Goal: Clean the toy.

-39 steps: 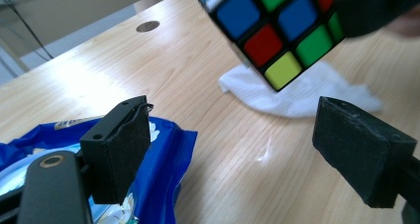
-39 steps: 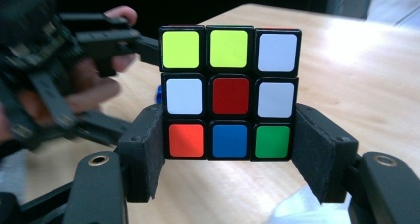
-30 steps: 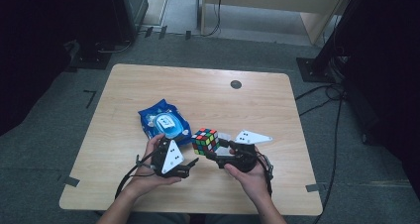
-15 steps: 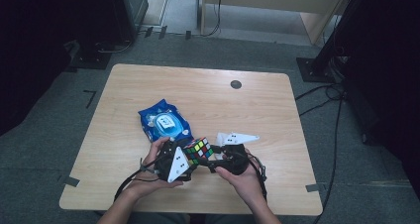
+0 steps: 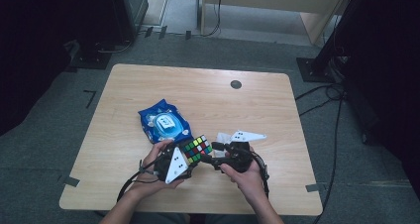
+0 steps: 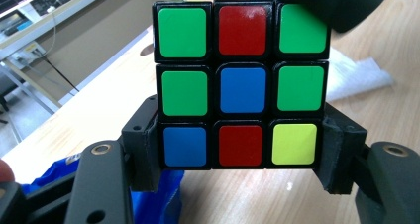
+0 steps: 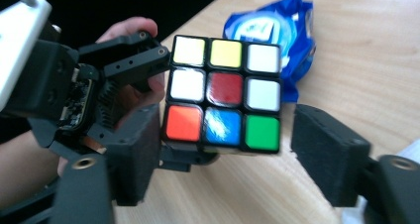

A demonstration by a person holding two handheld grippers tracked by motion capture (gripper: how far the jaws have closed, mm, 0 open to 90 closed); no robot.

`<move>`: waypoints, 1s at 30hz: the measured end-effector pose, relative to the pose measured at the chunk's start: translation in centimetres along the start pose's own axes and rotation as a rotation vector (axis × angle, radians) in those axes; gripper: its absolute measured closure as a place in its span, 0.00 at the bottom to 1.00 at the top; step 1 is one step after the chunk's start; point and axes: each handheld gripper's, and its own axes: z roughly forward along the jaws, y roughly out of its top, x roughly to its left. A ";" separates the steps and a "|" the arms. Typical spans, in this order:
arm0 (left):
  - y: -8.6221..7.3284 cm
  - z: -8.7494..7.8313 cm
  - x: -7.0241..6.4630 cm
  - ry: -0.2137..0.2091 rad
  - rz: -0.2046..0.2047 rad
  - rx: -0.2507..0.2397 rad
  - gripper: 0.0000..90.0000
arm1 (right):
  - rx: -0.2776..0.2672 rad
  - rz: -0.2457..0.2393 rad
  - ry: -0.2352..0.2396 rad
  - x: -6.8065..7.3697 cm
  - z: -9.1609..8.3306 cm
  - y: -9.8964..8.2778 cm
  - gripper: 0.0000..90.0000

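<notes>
**Q:** Where is the cube [image 5: 197, 150] sitting, and what is gripping it?

**A:** It is hanging just above the table [image 5: 198, 90], near the front edge and between the two hands, close to the blue packet [image 5: 164, 123]. The left gripper [image 5: 190, 157] is clamping it. Its jaws have just been closing, and in the left gripper view the pads are pressing on opposite sides of one outer layer.

**Q:** And the right gripper [image 5: 212, 153]?

**A:** It is standing released. Its jaws have just been opening, with the cube between them. In the right gripper view one pad is lying against the cube's edge while the other is standing apart from it.

**Q:** Why is it being held by one layer?

**A:** Probably so that the other two layers are staying free. The right jaws are straddling the cube at a right angle to the left pair, which suggests a turn is being prepared or finished.

**Q:** Which way is it pointing?

**A:** A cube has no long axis. The blue-centred face is looking back along the left gripper, the red-centred face is looking along the right, and the whole is sitting slightly tilted.
</notes>
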 end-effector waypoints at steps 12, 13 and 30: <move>-0.6 -1.1 2.4 -0.003 -0.136 -0.039 0.38 | -0.065 -0.102 -0.253 -3.9 -1.9 -1.5 0.36; -0.6 -1.1 2.4 -0.009 -0.143 -0.041 0.38 | -0.051 -0.109 -0.262 -4.2 -1.7 -1.7 0.36; -0.7 -1.3 3.0 -0.050 -0.201 -0.043 0.38 | 0.146 -0.300 -0.439 -4.5 1.6 -4.2 0.47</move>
